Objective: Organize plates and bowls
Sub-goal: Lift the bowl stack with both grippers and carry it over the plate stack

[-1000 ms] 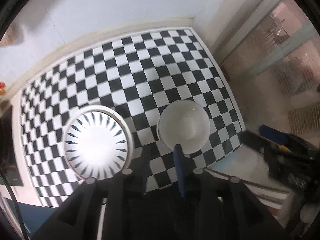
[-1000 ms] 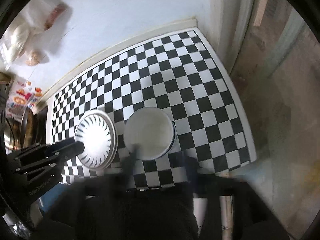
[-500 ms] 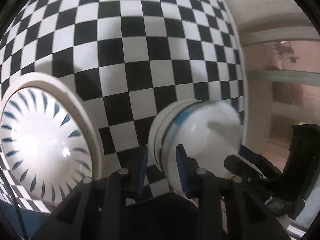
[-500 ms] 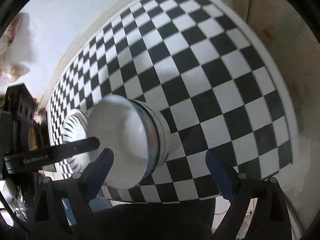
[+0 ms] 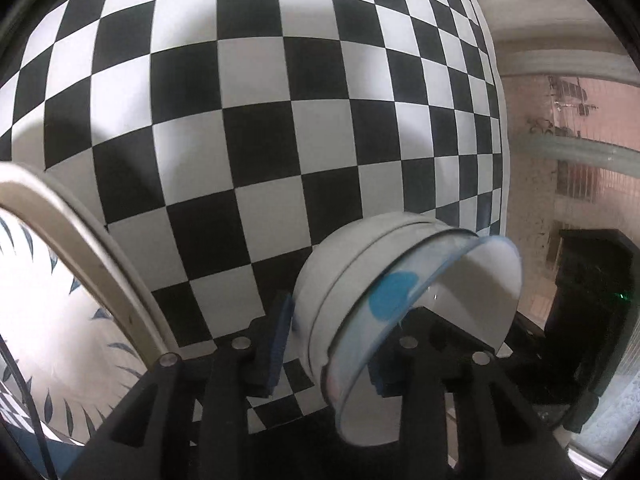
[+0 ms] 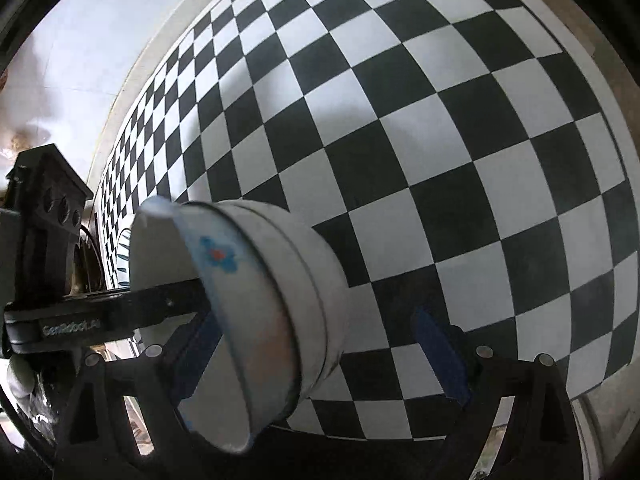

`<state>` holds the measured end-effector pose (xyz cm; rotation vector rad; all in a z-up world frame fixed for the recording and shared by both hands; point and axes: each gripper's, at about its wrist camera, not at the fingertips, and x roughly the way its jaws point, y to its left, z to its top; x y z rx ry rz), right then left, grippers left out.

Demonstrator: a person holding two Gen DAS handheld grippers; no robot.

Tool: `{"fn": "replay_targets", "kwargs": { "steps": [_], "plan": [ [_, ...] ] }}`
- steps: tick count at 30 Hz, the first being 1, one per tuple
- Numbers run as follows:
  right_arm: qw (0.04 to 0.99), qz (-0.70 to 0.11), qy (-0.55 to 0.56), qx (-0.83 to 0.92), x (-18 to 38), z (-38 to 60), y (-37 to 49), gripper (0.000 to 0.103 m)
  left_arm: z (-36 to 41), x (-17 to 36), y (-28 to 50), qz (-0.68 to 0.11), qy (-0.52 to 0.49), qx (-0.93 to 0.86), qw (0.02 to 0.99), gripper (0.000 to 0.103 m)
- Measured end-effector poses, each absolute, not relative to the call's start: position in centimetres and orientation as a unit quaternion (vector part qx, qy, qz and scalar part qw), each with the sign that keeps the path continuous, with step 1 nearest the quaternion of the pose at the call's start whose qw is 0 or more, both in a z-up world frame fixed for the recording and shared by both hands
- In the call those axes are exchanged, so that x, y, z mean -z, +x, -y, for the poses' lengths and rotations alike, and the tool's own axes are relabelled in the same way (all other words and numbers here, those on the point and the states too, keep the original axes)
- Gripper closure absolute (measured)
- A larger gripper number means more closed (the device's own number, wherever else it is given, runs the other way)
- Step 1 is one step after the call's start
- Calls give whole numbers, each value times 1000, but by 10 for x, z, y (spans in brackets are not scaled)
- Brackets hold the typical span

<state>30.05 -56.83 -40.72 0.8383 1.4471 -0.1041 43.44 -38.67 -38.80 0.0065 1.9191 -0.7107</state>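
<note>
A stack of white bowls stands near the front edge of the checkered table. The top bowl, with a blue flower mark, is tilted up out of the stack. My left gripper straddles the stack's near rim, one finger outside and one inside; whether it pinches is unclear. In the right wrist view the tilted top bowl leans left above the lower bowls. My right gripper is open, its fingers wide apart around the stack. A white plate with blue leaf marks lies left of the bowls.
The table's front edge is just below the bowls. A white wall runs along the far side of the table. The left gripper's black body sits at the left of the right wrist view. A window and floor lie to the right.
Both grippers have dropped down close to the bowl stack. The top bowl has tipped up out of the stack. The right gripper has opened wide around it.
</note>
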Motion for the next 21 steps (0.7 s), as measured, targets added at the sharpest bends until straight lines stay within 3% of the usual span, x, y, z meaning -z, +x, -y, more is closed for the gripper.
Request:
{"fn": "replay_targets", "kwargs": {
  "steps": [6,7,8,9,21],
  "plan": [
    [644,-655,393,39,425,568,310,13,388,393,441,-800,-7,311,513,66],
    [644,-656,393,40,425,568,312,17,388,393,441,-800,-9,313,512,66],
    [644,-656,392,42,425,568,313,34,388,393,442,-800,-8,314,511,66],
    [645,-649,402,35,424,568,315,43,388,391,441,-799,-7,314,512,67],
    [635,-636,437,35,419,563,310,51,387,380,443,-792,-12,308,528,69]
  ]
}}
